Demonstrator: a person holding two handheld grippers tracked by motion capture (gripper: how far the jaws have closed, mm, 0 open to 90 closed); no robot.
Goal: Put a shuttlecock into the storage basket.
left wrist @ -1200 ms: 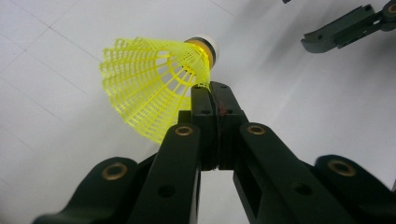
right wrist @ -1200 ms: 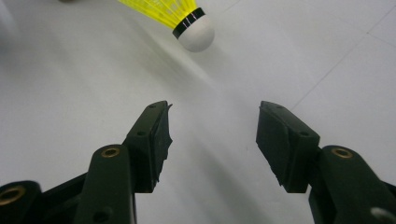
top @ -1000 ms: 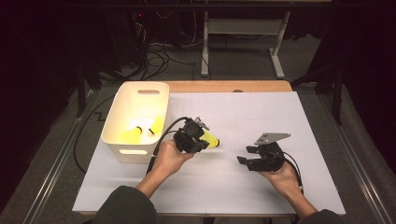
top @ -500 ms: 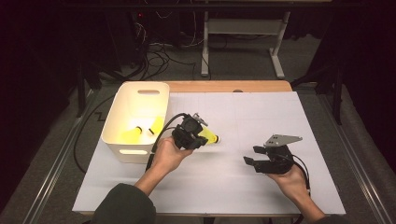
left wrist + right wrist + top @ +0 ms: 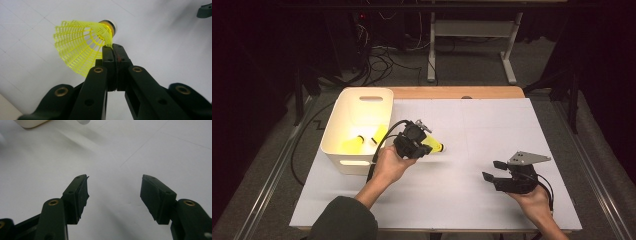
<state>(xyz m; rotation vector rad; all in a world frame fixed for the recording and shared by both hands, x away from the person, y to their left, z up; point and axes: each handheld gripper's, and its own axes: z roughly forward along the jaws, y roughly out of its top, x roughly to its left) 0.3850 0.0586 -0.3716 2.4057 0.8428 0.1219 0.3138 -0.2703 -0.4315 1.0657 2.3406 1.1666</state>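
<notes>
Two tools over the white worktop (image 5: 472, 130). Left tool (image 5: 424, 145), centre-left of the high view just right of the white bin (image 5: 337, 145), has its jaws pressed together on the skirt edge of a yellow shuttlecock (image 5: 82, 43); cork end points to the upper right in the left gripper view. More yellow shuttlecocks (image 5: 354, 145) lie in the bin. Right tool (image 5: 492, 171), lower right of the high view, has just been opening; jaws spread, nothing between them.
</notes>
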